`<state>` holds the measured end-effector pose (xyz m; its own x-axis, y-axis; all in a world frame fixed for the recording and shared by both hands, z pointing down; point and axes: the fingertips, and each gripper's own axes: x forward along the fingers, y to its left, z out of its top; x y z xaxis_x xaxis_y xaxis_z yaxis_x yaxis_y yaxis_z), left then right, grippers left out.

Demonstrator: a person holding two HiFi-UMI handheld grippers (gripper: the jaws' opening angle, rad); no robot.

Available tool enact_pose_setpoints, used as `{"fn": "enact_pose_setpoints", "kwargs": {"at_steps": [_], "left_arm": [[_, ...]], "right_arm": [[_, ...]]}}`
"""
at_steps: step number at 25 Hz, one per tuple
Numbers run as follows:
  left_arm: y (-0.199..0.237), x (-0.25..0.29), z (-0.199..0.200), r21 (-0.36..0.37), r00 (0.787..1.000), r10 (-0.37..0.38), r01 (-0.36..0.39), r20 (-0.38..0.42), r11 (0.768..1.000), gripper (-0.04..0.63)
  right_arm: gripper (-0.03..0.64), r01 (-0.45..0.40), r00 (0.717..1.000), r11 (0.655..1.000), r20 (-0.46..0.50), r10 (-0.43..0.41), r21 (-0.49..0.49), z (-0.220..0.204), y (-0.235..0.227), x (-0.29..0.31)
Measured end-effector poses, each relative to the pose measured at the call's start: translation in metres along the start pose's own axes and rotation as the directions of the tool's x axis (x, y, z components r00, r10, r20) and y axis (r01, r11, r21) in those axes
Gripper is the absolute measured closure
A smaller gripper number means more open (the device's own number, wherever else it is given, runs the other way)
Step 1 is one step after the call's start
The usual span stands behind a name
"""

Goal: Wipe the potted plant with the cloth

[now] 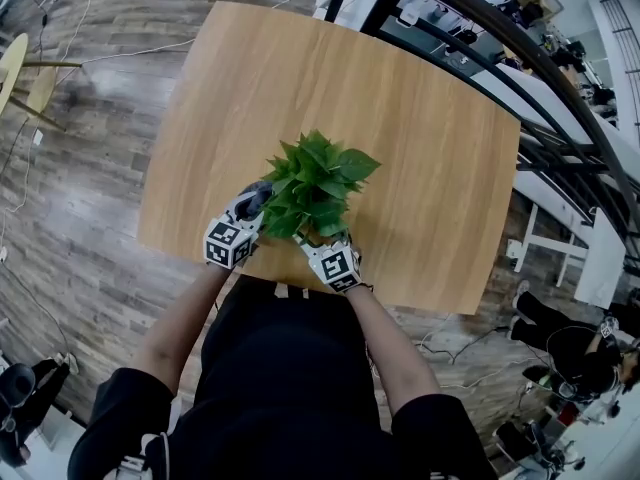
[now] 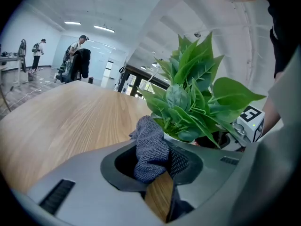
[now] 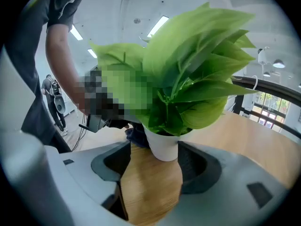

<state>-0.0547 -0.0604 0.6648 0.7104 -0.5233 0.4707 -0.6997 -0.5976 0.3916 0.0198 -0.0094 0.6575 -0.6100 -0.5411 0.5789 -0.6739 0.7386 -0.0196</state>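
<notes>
Head view: a leafy green plant in a white pot [image 1: 315, 183] stands near the light wooden table's [image 1: 420, 118] front edge. The left gripper [image 1: 258, 200] pinches a grey knitted cloth [image 2: 150, 147] beside the leaves. The right gripper's [image 1: 318, 236] jaws stand apart around the pot.

A black short-sleeved shirt [image 1: 280, 378]; the grey left hand-held gripper [image 1: 255, 200] and right hand-held gripper [image 1: 322, 243] carry white cubes (black square markers).

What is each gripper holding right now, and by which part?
Left gripper pinches the grey cloth by one bunched end. Right gripper holds nothing: jaws apart around the white pot.
</notes>
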Motion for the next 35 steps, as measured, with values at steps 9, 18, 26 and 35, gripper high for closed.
{"fn": "enact_pose_setpoints", "kwargs": {"at_steps": [9,18,26,35], "left_arm": [[-0.009,-0.002,0.001,-0.005,1.000,-0.014,0.014,-0.009,1.000,0.463],[-0.017,-0.004,-0.008,0.047,0.999,-0.040,0.040,0.000,0.998,0.463],[-0.007,-0.011,-0.002,-0.003,1.000,-0.001,0.002,0.021,1.000,0.463],[0.007,-0.012,0.000,0.004,1.000,0.008,-0.008,0.029,1.000,0.462]], "right_arm": [[0.321,0.068,0.997,0.996,0.023,-0.067,-0.061,0.014,-0.032,0.002],[0.321,0.113,0.993,0.993,0.020,-0.114,0.026,0.016,-0.030,0.008],[0.321,0.039,0.999,0.999,0.024,-0.039,0.003,0.012,-0.002,0.002],[0.321,0.058,0.998,0.998,0.005,-0.058,-0.006,0.011,-0.029,-0.001]]}}
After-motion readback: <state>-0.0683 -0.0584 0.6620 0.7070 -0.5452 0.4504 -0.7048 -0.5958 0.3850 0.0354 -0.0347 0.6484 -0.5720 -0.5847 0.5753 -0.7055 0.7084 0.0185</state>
